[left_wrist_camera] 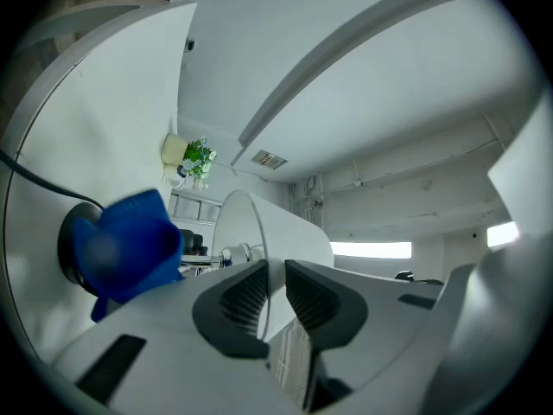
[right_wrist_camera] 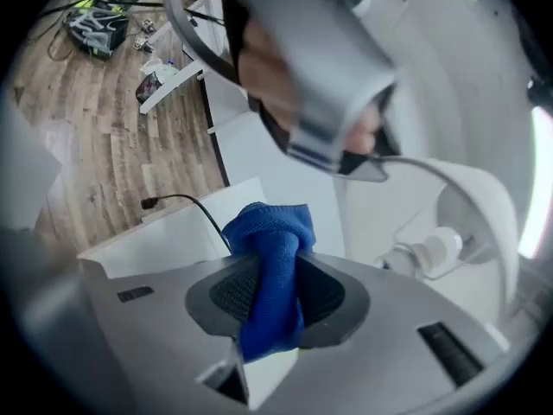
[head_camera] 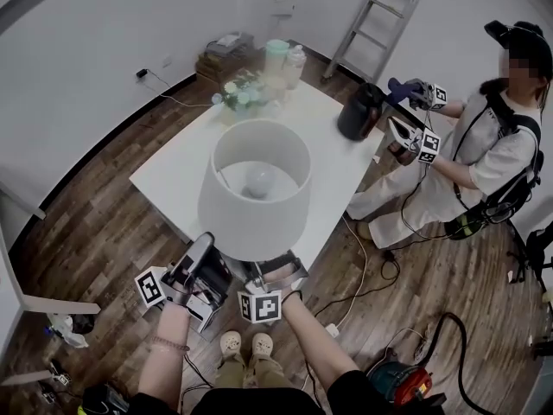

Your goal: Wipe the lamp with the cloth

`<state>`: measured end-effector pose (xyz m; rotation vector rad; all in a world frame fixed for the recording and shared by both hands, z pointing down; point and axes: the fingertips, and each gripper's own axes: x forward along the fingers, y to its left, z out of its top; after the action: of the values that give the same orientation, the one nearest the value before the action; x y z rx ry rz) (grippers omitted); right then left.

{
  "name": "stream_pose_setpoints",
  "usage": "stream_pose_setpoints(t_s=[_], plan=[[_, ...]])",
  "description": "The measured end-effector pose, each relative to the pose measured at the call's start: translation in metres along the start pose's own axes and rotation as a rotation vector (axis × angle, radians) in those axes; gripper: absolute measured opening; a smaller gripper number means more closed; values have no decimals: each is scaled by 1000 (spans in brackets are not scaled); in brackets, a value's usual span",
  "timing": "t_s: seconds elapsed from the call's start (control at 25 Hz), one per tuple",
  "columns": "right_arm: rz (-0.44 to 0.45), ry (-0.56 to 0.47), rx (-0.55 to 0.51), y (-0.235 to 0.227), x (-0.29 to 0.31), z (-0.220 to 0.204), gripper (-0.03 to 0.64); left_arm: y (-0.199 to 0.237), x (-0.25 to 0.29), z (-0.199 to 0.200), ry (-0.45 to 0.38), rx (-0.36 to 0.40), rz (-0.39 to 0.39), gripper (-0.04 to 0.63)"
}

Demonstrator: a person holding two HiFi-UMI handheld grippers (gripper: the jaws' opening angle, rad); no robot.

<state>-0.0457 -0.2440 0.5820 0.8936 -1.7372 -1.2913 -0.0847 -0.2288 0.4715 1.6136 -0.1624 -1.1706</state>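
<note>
A lamp with a white drum shade (head_camera: 255, 188) stands on the white table (head_camera: 337, 162), its bulb visible inside from above. My left gripper (head_camera: 208, 242) is at the shade's near lower rim. In the left gripper view the thin edge of the shade (left_wrist_camera: 276, 232) runs between the jaws of the left gripper (left_wrist_camera: 275, 292), which are shut on it. My right gripper (head_camera: 275, 271) sits just right of it under the rim. It is shut on a bunched blue cloth (right_wrist_camera: 272, 258), which sticks out past the pads. The same cloth (left_wrist_camera: 130, 245) shows left of the shade.
A second person (head_camera: 484, 154) sits at the table's right, holding two grippers near a dark jug (head_camera: 360, 111). A plant and bottles (head_camera: 251, 85) stand at the far end. A black cable (right_wrist_camera: 181, 201) lies on the table. A ladder (head_camera: 380, 15), floor cables and a vacuum (head_camera: 406, 383) surround it.
</note>
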Motion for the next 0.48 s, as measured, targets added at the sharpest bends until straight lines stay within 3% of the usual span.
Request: stream_pose_setpoints(t_s=[0.12,0.24,0.32,0.48], plan=[[-120,-28,-37,-29,-27,-23,112,-1,0,-1,-2,1,2,72],[-178,-6,-42,-48,-30,-51,112,-1,0,-1,-5,5,-1,72],[-171,10,-33,-51,-20,-65,114,-1,2,-1,-6,7,-4,72],[-69,7,-30,-26,-3,-75,112,1,3,1,-9,13,-8,72]])
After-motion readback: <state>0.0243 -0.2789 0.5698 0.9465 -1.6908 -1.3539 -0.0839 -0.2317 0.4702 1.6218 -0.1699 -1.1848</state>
